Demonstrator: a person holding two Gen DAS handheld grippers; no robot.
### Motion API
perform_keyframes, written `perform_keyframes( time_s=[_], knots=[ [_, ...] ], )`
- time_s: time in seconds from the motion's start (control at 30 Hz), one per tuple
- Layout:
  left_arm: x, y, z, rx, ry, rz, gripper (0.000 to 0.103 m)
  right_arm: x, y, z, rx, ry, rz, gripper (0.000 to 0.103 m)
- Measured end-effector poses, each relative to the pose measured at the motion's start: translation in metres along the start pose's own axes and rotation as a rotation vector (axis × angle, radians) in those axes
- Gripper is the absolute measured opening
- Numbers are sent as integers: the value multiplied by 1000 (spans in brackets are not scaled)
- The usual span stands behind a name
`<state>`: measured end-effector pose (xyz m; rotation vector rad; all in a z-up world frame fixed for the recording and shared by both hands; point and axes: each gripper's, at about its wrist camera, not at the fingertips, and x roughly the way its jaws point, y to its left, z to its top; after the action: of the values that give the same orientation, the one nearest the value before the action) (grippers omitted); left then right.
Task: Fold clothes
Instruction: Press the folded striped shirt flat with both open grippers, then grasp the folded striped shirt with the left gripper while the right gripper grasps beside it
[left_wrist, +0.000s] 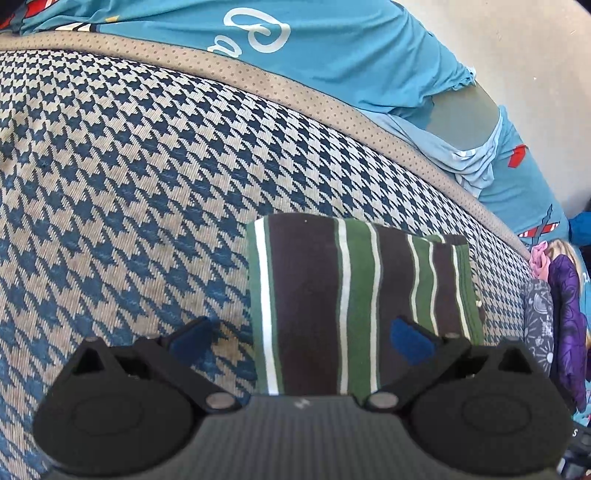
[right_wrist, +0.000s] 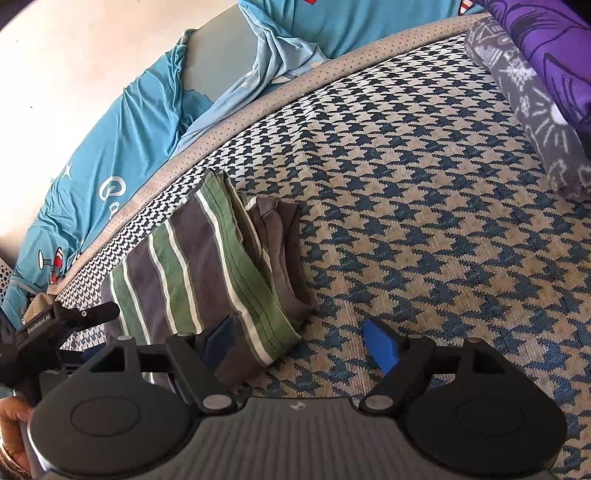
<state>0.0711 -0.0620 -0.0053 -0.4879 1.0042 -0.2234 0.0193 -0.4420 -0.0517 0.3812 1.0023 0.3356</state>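
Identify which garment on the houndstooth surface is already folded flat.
The green, brown and white striped garment, a neat stack between the two grippers. The purple garment and the grey patterned one lie bunched at the edge; the blue shirt hangs behind.

The folded striped garment (right_wrist: 207, 266) is soft matt knit cloth, lying on a coarse woven houndstooth cover (right_wrist: 424, 221) (edged in dotted mesh-like trim). The turquoise printed sheet (left_wrist: 332, 48) looks smooth and faintly silky; the fingers (right_wrist: 382, 347) carry matt blue pads on black plastic.
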Motion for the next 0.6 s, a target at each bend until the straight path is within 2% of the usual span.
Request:
perform_keyframes(
  time_s=[0.1,0.33,0.5,0.6],
  knots=[
    [6,0,4,17,5,-32,103,8,3,2,6,-6,13,78],
    [14,7,13,-23,0,-119,103,28,4,10,60,6,95,78],
    [19,1,11,14,-4,-111,103,34,1,14,99,19,139,78],
    [22,-4,10,36,-8,-116,103,35,1,13,81,19,144,78]
  ],
)
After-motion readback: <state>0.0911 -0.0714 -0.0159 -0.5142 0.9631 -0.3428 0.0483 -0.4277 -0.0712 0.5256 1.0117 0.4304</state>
